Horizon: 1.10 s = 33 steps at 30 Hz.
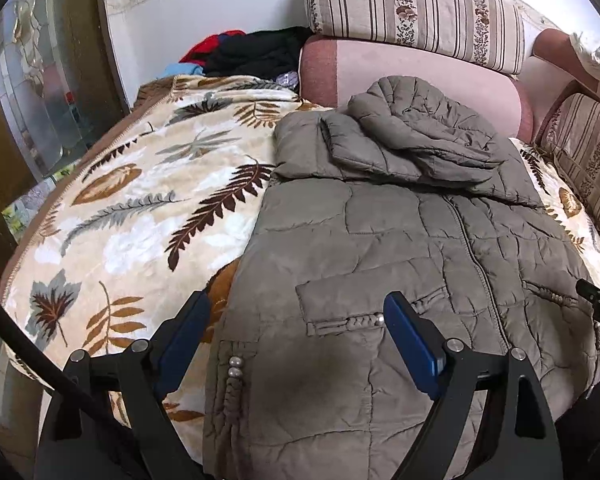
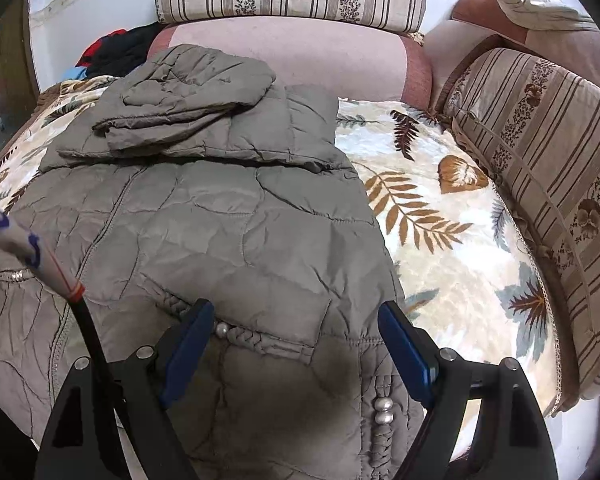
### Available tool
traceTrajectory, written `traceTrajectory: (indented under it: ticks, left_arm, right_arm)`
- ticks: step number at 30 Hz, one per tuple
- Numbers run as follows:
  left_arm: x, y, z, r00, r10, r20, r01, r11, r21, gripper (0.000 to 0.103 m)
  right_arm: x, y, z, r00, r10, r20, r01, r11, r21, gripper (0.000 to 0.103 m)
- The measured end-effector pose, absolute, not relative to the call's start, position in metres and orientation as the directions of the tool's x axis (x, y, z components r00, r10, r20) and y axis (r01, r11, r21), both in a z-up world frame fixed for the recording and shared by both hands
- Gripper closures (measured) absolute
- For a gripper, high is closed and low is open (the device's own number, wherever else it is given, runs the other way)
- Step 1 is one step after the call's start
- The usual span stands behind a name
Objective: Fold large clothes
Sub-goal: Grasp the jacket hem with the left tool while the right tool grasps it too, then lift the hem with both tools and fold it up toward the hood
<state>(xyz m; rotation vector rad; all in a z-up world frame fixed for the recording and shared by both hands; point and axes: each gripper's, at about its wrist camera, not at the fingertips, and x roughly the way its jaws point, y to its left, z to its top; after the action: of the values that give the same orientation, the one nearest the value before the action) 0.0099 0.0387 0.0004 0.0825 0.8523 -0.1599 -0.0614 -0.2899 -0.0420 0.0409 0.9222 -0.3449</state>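
Note:
A grey-brown quilted jacket (image 1: 380, 232) lies flat on a leaf-patterned blanket (image 1: 120, 208), zipper up, with its sleeves and hood folded in across the chest (image 1: 412, 140). My left gripper (image 1: 296, 312) is open and empty above the jacket's lower left part, near a braided pocket trim (image 1: 348, 322). My right gripper (image 2: 296, 320) is open and empty above the jacket (image 2: 220, 216) at its lower right, over a braided pocket trim (image 2: 244, 336). The tip of my right gripper shows at the right edge of the left wrist view (image 1: 598, 296).
Striped floral cushions (image 2: 540, 168) line the back and right of the sofa, with a pink backrest (image 1: 412, 76) behind the jacket. A pile of dark and red clothes (image 1: 252, 52) lies at the back left. A black cable (image 2: 92, 340) crosses the right wrist view.

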Motion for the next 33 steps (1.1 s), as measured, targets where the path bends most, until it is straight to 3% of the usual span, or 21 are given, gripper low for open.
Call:
traceTrajectory:
  ticks: [7,13,18,22,26,29,33]
  left_arm:
    - [0.044,0.113,-0.017,0.592,-0.137,-0.794,0.071,0.990,-0.118,0.016]
    - [0.072,0.147,-0.065,0.415,-0.376,-0.828,0.070,0.921,-0.383,0.016]
    - [0.074,0.139,-0.096,0.324,-0.529,-0.784,0.100,0.843,-0.528,0.016]
    - [0.078,0.137,-0.098,0.315,-0.579,-0.751,0.114,0.809,-0.576,0.016]
    - [0.084,0.143,-0.105,0.268,-0.668,-0.694,0.098,0.735,-0.670,0.016]
    - [0.087,0.150,-0.111,0.232,-0.736,-0.636,0.078,0.666,-0.742,0.016]
    - [0.073,0.153,-0.117,0.210,-0.785,-0.582,0.057,0.605,-0.794,0.016]
  right_arm:
    - [-0.081,-0.360,-0.042,0.517,-0.205,-0.831,0.425,0.904,0.041,0.015]
    - [-0.091,-0.404,-0.067,0.528,-0.057,-0.847,0.475,0.847,0.239,0.015]
    - [-0.094,-0.425,-0.085,0.578,0.081,-0.812,0.489,0.762,0.425,0.015]
    - [-0.095,-0.440,-0.097,0.602,0.131,-0.788,0.508,0.698,0.504,0.015]
    - [-0.096,-0.440,-0.105,0.633,0.293,-0.717,0.425,0.643,0.638,0.014]
    - [-0.096,-0.427,-0.110,0.610,0.400,-0.684,0.360,0.629,0.689,0.014]
    - [-0.102,-0.411,-0.112,0.579,0.436,-0.689,0.324,0.653,0.685,0.014]
